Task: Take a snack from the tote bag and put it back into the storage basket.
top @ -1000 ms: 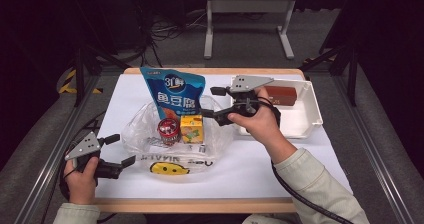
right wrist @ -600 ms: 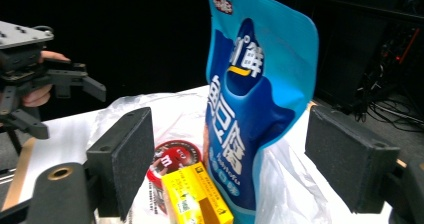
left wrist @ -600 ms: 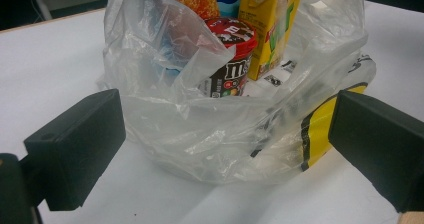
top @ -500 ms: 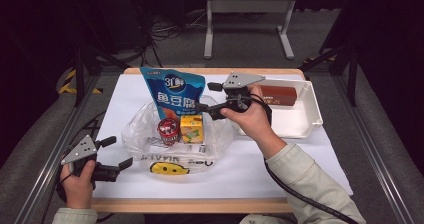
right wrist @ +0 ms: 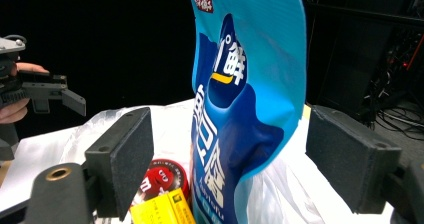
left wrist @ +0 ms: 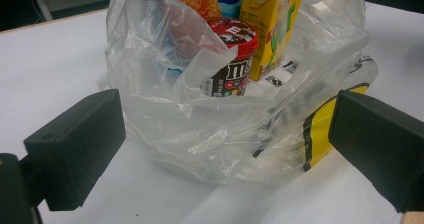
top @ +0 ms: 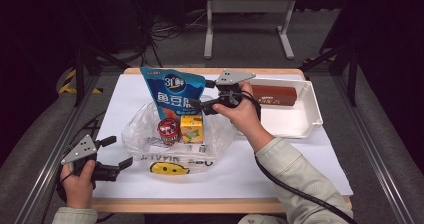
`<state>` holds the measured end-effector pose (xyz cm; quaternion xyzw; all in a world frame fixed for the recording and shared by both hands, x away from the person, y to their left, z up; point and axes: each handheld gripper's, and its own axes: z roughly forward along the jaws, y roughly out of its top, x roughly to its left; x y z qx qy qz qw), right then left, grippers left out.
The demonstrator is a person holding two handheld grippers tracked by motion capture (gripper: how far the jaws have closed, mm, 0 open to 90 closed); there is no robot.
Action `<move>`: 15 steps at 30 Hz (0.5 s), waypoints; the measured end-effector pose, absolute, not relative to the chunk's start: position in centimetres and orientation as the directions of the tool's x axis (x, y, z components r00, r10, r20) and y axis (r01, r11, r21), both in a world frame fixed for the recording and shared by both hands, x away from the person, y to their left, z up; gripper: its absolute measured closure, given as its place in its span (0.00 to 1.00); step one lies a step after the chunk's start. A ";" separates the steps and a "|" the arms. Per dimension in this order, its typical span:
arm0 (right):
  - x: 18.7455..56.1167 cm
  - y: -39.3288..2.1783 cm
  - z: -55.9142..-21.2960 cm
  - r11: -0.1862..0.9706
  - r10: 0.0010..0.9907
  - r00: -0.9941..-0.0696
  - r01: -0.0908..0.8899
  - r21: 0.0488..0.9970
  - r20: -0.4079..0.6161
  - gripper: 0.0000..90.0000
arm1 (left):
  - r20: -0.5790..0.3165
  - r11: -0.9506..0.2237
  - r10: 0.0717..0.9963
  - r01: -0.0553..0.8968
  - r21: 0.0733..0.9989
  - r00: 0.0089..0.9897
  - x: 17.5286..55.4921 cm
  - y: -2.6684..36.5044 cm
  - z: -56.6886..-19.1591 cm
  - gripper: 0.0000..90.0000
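From above, my right gripper (top: 204,100) sits mid-frame, jaws spread beside the blue pouch (top: 171,94) standing in the clear bag (top: 175,136), my left gripper (top: 117,153) spread at lower left; my left gripper view centres the bag (left wrist: 220,139); my right gripper view has the pouch (right wrist: 245,99) between spread jaws.

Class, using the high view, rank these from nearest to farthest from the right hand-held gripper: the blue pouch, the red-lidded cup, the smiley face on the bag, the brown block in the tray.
From the right hand-held gripper:
1. Blue pouch, right at the jaws, standing in the bag.
2. Red-lidded cup, nearer the person, inside the bag.
3. Smiley face and brown block: too close to call; smiley at the bag's near edge, block in the white tray on the opposite side.
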<state>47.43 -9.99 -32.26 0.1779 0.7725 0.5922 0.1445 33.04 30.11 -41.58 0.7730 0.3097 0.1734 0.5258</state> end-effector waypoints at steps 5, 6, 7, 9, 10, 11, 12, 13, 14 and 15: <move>48.1 -9.3 -32.9 0.231 0.436 -0.900 0.104 0.967 -0.008 0.22 | -0.056 -0.256 0.661 0.295 0.920 0.748 33.0 30.1 -41.6 0.02; 48.2 -9.1 -33.0 0.232 0.437 -0.899 0.101 0.967 -0.010 0.22 | -0.055 -0.257 0.662 0.296 0.920 0.748 33.1 30.1 -41.6 0.03; 48.3 -9.0 -33.2 0.229 0.438 -0.899 0.099 0.968 -0.012 0.22 | -0.056 -0.258 0.662 0.297 0.920 0.747 33.0 30.2 -41.6 0.02; 48.5 -8.8 -33.4 0.223 0.432 -0.902 0.097 0.970 -0.009 0.24 | -0.056 -0.259 0.661 0.298 0.919 0.748 33.1 30.1 -41.6 0.02; 48.6 -8.6 -33.6 0.223 0.426 -0.905 0.094 0.970 -0.010 0.25 | -0.056 -0.259 0.661 0.297 0.919 0.749 33.1 30.1 -41.6 0.02; 48.7 -8.5 -33.8 0.225 0.424 -0.906 0.092 0.970 -0.013 0.26 | -0.057 -0.258 0.660 0.297 0.919 0.749 33.1 30.1 -41.6 0.02; 48.8 -8.4 -33.9 0.225 0.418 -0.908 0.088 0.970 -0.015 0.27 | -0.058 -0.257 0.660 0.297 0.920 0.749 33.1 30.1 -41.6 0.02; 48.8 -8.3 -34.0 0.227 0.417 -0.909 0.090 0.970 -0.013 0.28 | -0.058 -0.256 0.660 0.297 0.920 0.749 33.1 30.2 -41.6 0.02; 48.9 -8.2 -34.1 0.229 0.419 -0.908 0.092 0.969 -0.013 0.28 | -0.059 -0.254 0.660 0.297 0.921 0.749 33.1 30.2 -41.6 0.02; 49.0 -8.1 -34.2 0.230 0.423 -0.906 0.096 0.968 -0.011 0.28 | -0.060 -0.254 0.659 0.297 0.920 0.749 33.1 30.2 -41.7 0.02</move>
